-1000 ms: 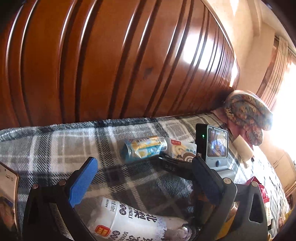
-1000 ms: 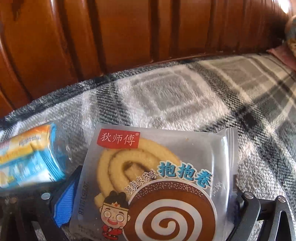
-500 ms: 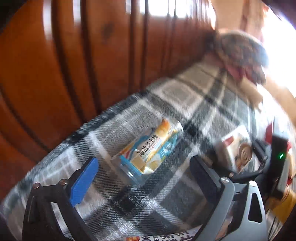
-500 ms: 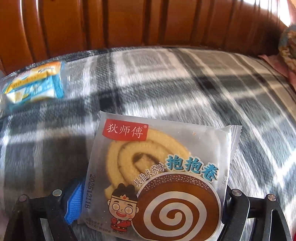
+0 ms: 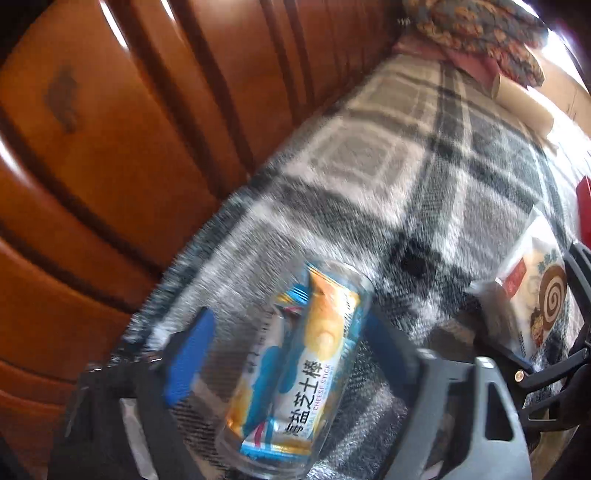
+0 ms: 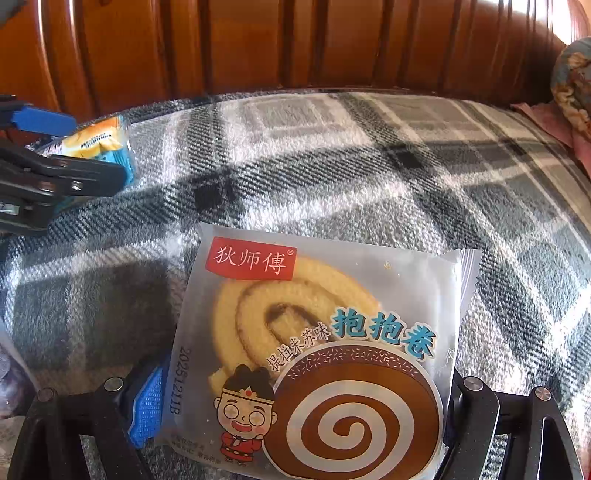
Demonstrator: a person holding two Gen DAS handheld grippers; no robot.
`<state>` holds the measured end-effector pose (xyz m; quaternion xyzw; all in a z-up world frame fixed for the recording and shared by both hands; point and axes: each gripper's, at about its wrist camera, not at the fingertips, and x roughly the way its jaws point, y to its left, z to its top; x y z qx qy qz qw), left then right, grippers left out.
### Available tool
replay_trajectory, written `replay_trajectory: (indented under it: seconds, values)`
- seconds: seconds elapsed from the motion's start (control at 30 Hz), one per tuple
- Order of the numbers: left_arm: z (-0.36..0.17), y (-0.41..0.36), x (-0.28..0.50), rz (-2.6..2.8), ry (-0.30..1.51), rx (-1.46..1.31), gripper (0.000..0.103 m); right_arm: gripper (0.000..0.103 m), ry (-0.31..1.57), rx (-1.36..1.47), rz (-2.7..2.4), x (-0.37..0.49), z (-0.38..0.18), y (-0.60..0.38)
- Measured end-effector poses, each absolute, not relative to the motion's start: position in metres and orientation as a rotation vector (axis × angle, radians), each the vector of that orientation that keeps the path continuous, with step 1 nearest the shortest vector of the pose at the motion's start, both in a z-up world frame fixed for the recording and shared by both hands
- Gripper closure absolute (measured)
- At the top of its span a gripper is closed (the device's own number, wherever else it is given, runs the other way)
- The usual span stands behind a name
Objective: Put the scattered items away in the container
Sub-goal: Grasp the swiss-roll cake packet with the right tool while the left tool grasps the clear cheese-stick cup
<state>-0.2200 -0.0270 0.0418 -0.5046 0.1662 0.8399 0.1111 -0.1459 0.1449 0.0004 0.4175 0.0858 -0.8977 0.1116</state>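
A blue-and-yellow cheese stick packet [image 5: 295, 365] lies on the plaid blanket [image 5: 369, 177] between the fingers of my left gripper [image 5: 284, 354], which is open around it. In the right wrist view the packet [image 6: 99, 144] and the left gripper [image 6: 55, 155] show at the far left. My right gripper [image 6: 303, 398] is shut on a swirl cake roll packet [image 6: 317, 350], held above the blanket [image 6: 369, 155]. The cake packet also shows at the right of the left wrist view [image 5: 535, 295]. No container is in view.
A ribbed wooden headboard [image 5: 147, 129] rises behind the blanket, also in the right wrist view [image 6: 295, 44]. A floral cushion [image 5: 476, 33] lies at the far end. A red object [image 5: 583, 210] is at the right edge.
My left gripper has moved forward so the cheese stick packet now sits between its open fingers. My right gripper has drawn back to the right with the cake roll packet.
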Motion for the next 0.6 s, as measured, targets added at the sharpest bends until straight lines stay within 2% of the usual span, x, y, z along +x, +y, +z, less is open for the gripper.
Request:
replay_trajectory:
  seconds: [0.03, 0.17, 0.6]
  values:
    - [0.038, -0.027, -0.222, 2.438, 0.466, -1.514, 0.043, 0.013, 0.251, 1.226, -2.636, -0.146, 0.0, 0.145]
    - [0.042, -0.033, -0.219, 2.467, 0.405, -1.505, 0.049, 0.013, 0.251, 1.226, -2.636, -0.15, 0.0, 0.147]
    - [0.051, -0.02, -0.189, 2.581, 0.674, -1.395, 0.051, 0.013, 0.252, 1.216, -2.645, -0.153, 0.0, 0.149]
